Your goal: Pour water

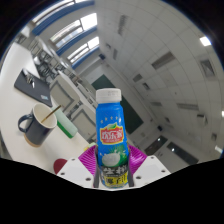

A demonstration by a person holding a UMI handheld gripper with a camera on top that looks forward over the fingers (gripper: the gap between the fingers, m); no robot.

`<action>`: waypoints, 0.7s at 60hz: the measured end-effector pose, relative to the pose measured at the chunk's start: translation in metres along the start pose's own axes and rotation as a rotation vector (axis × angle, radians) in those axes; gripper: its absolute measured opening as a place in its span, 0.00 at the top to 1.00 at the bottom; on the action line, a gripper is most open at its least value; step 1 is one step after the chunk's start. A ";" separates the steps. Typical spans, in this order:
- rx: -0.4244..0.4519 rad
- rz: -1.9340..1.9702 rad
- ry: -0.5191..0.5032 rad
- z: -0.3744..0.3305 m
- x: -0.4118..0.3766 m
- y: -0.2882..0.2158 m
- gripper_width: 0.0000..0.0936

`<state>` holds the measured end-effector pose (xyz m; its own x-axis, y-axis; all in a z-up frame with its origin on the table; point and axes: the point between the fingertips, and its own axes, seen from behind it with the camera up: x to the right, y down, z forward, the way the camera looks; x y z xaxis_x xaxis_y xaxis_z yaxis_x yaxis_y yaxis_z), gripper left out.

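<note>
- A pale table (35, 75) tilts across the scene, with ceiling panels and strip lights beyond.
- A dark mug (40, 124) with a handle and pale interior sits on the table, well left of the fingers.
- A plastic bottle (111, 133), white cap, blue-and-orange label, stands upright between the fingers.
- The gripper (113, 168) clamps the bottle's lower body, magenta pads (92, 160) pressing both sides.

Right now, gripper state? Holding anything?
Gripper: shut on the white plastic bottle with the blue label, held upright, cap still on.
</note>
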<state>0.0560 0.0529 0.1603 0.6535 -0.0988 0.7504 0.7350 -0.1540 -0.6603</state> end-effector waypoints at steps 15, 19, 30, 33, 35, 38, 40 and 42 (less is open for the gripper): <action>0.131 -1.089 0.159 0.010 0.005 -0.076 0.58; 0.146 -1.219 0.160 0.014 0.001 -0.080 0.58; 0.168 -1.385 0.155 0.013 -0.007 -0.084 0.58; 0.164 -1.367 0.124 0.019 -0.008 -0.083 0.58; 0.166 -1.372 0.140 0.009 -0.003 -0.079 0.58; 0.165 -1.363 0.144 0.018 0.000 -0.087 0.58; 0.171 -1.347 0.156 0.017 0.003 -0.090 0.58; 0.177 -1.303 0.167 0.016 0.008 -0.093 0.58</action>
<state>-0.0041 0.0826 0.2276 -0.5638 -0.0979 0.8201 0.8254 -0.0998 0.5556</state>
